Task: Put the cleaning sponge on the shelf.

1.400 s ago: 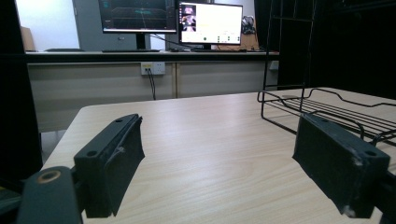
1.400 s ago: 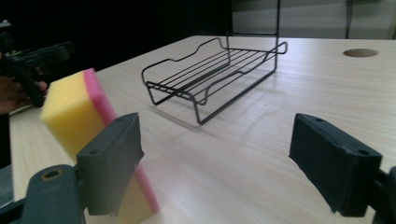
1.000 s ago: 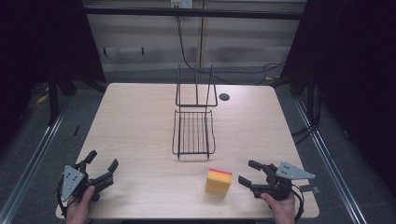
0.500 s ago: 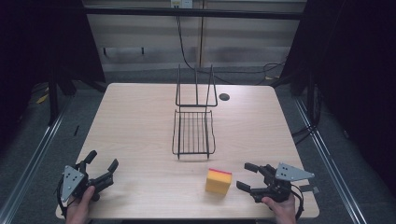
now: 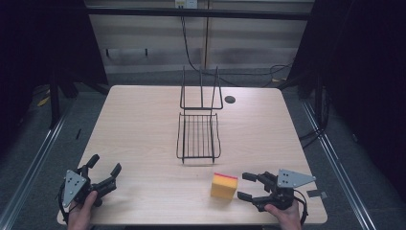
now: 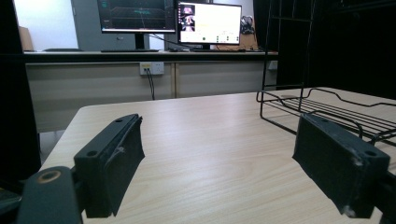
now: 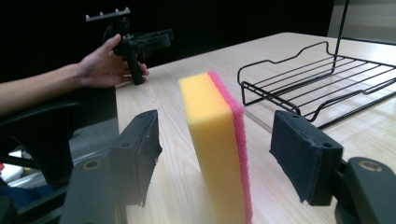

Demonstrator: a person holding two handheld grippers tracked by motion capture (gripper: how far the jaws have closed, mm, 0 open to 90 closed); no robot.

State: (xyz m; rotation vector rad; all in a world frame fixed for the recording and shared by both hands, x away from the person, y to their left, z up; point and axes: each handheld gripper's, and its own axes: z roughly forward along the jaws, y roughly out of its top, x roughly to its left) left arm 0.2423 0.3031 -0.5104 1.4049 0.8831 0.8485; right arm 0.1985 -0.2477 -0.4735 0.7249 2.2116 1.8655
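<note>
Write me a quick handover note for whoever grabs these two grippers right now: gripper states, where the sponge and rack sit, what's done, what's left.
Right gripper: open, jaws have just been closing, one on each side of the sponge; in the right gripper view neither pad touches it yet.
Left gripper: open, nothing between its jaws, held at the table's near left corner.
Sponge: yellow with a pink layer, standing on edge on the table, in front of the wire rack and apart from it.
Wire rack: mid-table, nothing on it.
Done: right gripper lined up on the sponge.
Left: finish the grip and lift; the rack looks the likely destination.
</note>
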